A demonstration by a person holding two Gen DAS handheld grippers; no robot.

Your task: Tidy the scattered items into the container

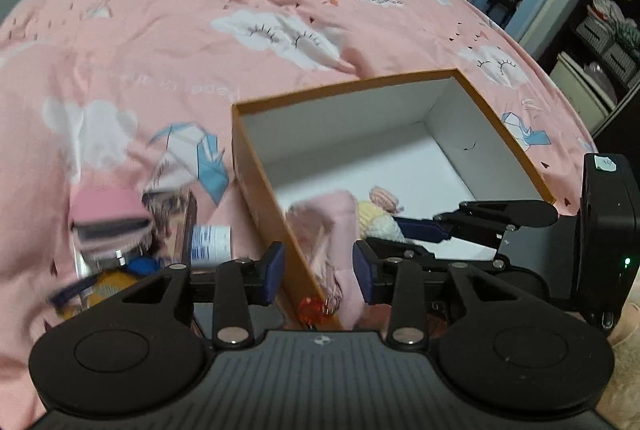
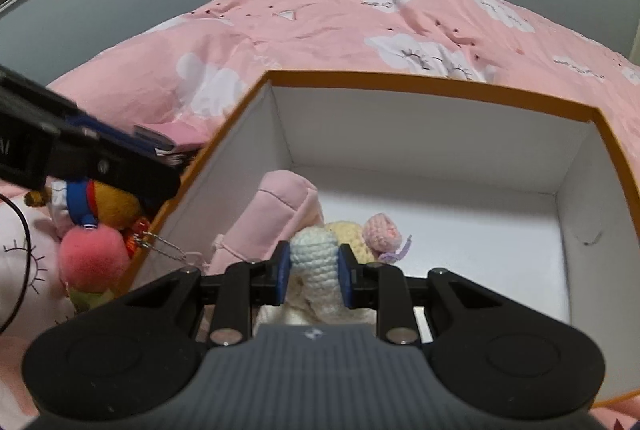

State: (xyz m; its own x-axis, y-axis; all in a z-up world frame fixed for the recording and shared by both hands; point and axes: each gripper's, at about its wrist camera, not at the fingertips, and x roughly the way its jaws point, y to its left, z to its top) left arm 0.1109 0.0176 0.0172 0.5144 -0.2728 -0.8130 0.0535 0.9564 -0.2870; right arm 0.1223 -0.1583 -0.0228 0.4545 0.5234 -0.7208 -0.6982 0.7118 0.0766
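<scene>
The orange box point(image 2: 440, 86) with a white inside lies on the pink bed. My right gripper point(image 2: 314, 262) is shut on the pale blue part of a crochet toy point(image 2: 316, 250) low inside the box. In the left wrist view the crochet toy point(image 1: 374, 216) shows at the right gripper point(image 1: 404, 228). A pink pouch point(image 2: 276, 214) leans on the box's left wall. My left gripper point(image 1: 319, 274) is open, its fingers on either side of that wall point(image 1: 264, 198), pressing on nothing. Scattered items lie left of the box: a white tube point(image 1: 210, 242), a blurred pink-topped item point(image 1: 108, 212).
Outside the left wall lie a yellow plush point(image 2: 112, 210), a pink pompom point(image 2: 92, 258) and an orange bead charm on a chain point(image 1: 314, 308). The left gripper point(image 2: 164, 152) reaches over them. The pink duvet point(image 1: 200, 50) spreads beyond. Shelves point(image 1: 600, 42) stand at the right.
</scene>
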